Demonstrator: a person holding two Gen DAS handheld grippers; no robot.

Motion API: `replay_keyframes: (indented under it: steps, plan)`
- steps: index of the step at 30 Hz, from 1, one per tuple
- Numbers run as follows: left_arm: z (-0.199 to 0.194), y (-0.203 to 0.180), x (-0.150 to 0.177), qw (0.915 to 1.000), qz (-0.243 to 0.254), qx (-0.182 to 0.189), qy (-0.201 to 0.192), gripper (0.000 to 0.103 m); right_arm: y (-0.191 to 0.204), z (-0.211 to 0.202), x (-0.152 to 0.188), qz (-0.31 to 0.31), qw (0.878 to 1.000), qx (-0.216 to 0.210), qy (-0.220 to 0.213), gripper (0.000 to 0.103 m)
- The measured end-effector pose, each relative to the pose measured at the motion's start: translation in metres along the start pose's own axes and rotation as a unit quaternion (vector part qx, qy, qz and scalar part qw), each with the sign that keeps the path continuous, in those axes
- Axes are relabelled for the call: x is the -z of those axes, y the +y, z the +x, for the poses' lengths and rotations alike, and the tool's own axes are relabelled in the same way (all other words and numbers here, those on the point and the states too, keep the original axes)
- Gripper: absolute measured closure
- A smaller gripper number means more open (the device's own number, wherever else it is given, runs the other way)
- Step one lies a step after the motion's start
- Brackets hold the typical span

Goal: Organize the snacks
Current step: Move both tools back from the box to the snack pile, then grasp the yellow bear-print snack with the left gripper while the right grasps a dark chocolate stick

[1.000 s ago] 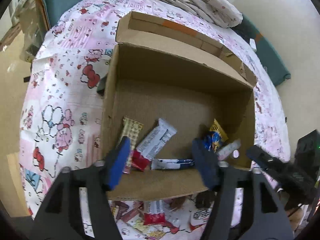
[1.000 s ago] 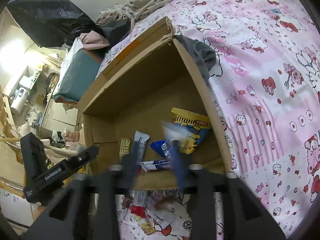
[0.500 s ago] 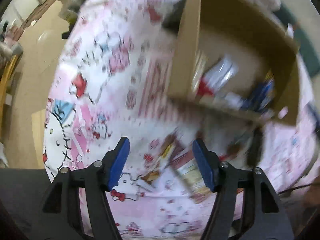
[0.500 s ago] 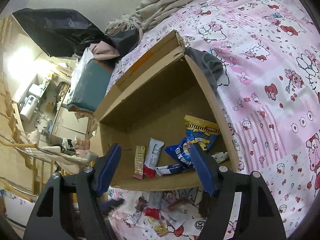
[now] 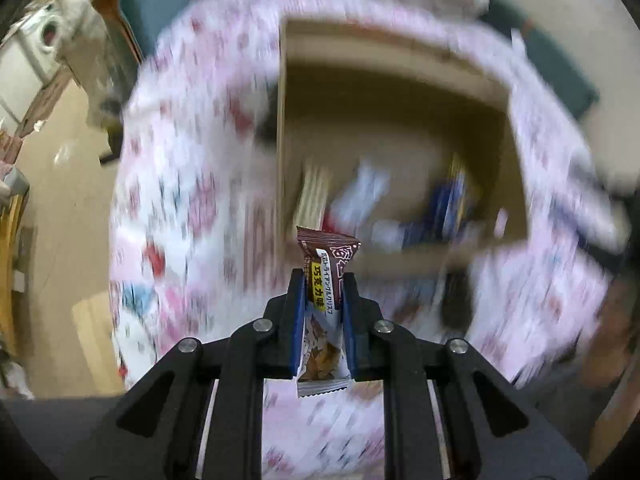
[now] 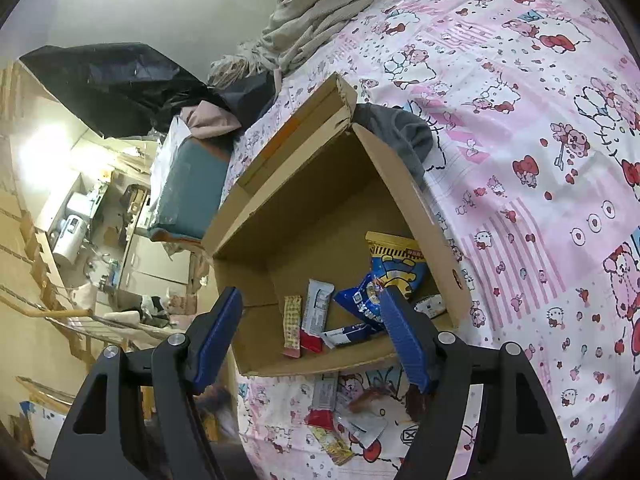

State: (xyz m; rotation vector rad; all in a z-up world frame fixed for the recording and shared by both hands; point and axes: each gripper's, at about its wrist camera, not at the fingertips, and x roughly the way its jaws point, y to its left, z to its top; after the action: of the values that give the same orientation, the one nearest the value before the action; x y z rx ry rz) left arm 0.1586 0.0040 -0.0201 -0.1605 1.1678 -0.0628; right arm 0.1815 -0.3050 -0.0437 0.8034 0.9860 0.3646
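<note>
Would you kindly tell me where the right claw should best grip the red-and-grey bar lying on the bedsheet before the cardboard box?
Probably across its narrow width near mid-length, with the open right claw coming straight down. The red-and-grey bar lies flat on the bedsheet, long and slim, and other wrappers crowd it on one side.

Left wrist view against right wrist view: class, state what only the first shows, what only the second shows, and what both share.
Only the left wrist view: the left gripper, its jaws closing on a brown snack bar pinched between its pads.

Only the right wrist view: the right gripper open and empty, loose snacks on the bedsheet before the box, and a black bag.

Both: the cardboard box with snacks inside.
</note>
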Motion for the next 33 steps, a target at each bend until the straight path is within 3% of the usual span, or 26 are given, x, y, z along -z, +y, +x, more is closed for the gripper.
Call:
replay_keyframes:
  steps: [3, 5, 6, 7, 12, 17, 21, 23, 26, 28, 30, 33]
  plan:
    - [0.017, -0.020, -0.049, 0.9993, -0.021, 0.022, -0.021, 0.088, -0.002, 0.002, 0.001, 0.004, 1.000, 0.005, 0.003, 0.028]
    - [0.032, -0.022, -0.062, 0.9993, -0.031, 0.018, -0.008, 0.073, -0.005, 0.002, 0.003, 0.008, 1.000, 0.008, 0.007, 0.028]
    - [0.036, -0.022, -0.063, 0.9993, -0.032, 0.018, 0.001, 0.051, -0.006, 0.001, 0.004, 0.008, 1.000, 0.009, 0.008, 0.028]
    - [0.038, -0.023, -0.060, 0.9992, -0.033, 0.021, 0.010, 0.036, -0.008, -0.001, 0.006, 0.010, 1.000, 0.011, 0.008, 0.028]
    - [0.034, -0.013, -0.022, 0.9992, -0.028, 0.024, 0.017, 0.035, -0.009, -0.011, 0.013, 0.008, 1.000, 0.025, 0.006, 0.028]
    - [0.035, 0.003, 0.025, 0.9949, -0.092, 0.016, 0.038, 0.035, -0.012, -0.014, 0.037, 0.008, 0.999, 0.038, 0.028, 0.028]
    - [0.075, 0.009, 0.066, 0.9849, -0.131, 0.044, 0.104, 0.035, -0.016, -0.011, 0.055, 0.020, 0.998, 0.043, 0.046, 0.028]
    - [0.095, 0.007, 0.086, 0.9819, -0.136, 0.020, 0.130, 0.035, -0.017, -0.009, 0.062, 0.030, 0.997, 0.040, 0.051, 0.028]
    - [0.113, -0.010, 0.100, 0.9802, -0.120, 0.022, 0.156, 0.035, -0.016, -0.007, 0.068, 0.027, 0.997, 0.043, 0.056, 0.028]
    - [0.121, -0.025, 0.103, 0.9802, -0.097, 0.045, 0.167, 0.035, -0.014, -0.007, 0.070, 0.022, 0.997, 0.049, 0.054, 0.028]
    - [0.127, -0.042, 0.102, 0.9844, -0.056, 0.032, 0.164, 0.035, -0.015, -0.007, 0.073, 0.023, 0.997, 0.055, 0.052, 0.028]
    - [0.133, -0.050, 0.100, 0.9862, -0.034, 0.020, 0.161, 0.035, -0.018, -0.006, 0.074, 0.025, 0.996, 0.060, 0.057, 0.028]
